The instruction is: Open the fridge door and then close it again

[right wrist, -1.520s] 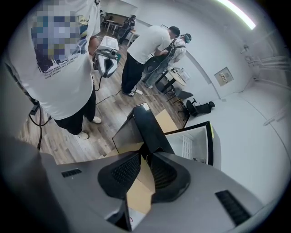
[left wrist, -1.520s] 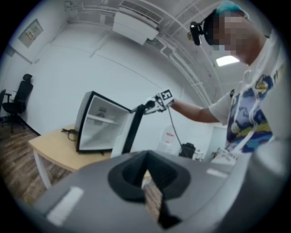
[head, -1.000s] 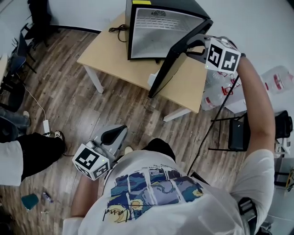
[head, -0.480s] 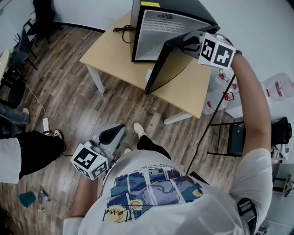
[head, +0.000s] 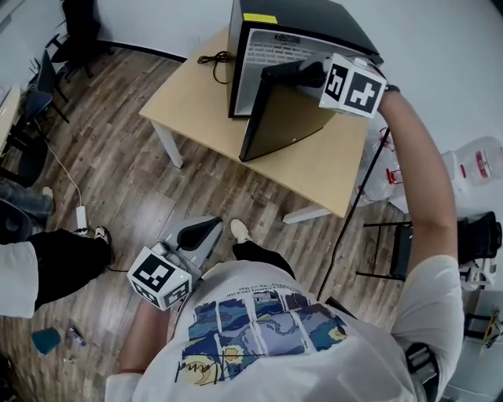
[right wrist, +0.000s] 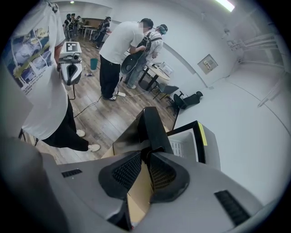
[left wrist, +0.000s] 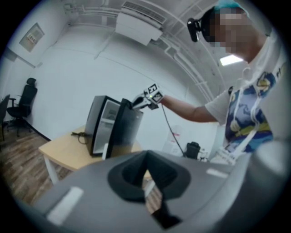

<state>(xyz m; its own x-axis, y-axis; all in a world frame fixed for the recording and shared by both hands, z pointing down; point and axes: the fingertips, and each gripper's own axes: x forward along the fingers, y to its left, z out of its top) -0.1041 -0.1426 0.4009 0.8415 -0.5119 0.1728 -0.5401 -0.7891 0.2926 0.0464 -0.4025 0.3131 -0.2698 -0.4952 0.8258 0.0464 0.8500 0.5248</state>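
A black mini fridge (head: 314, 20) stands on a light wooden table (head: 196, 94). Its door (head: 287, 118) stands partly open, with a narrow wedge of the white inside showing. My right gripper (head: 292, 73) is at the door's top outer corner, shut on the door's edge. In the right gripper view the door (right wrist: 152, 125) runs out from between the pads, with the fridge (right wrist: 207, 145) to the right of it. My left gripper (head: 206, 229) hangs low by my hip, shut on nothing. The left gripper view shows the fridge (left wrist: 97, 123) and its door (left wrist: 127, 129) from afar.
A black cable (head: 211, 56) lies on the table behind the fridge. Water bottles (head: 471, 161) and a black folding stand (head: 393, 235) sit to the right. Another person's leg (head: 47, 259) is at the left, office chairs (head: 39, 78) beyond. Several people (right wrist: 122, 50) stand across the room.
The door has swung leftward toward the fridge body, narrowing the opening. My right gripper moved left with it. The left gripper stayed by my hip.
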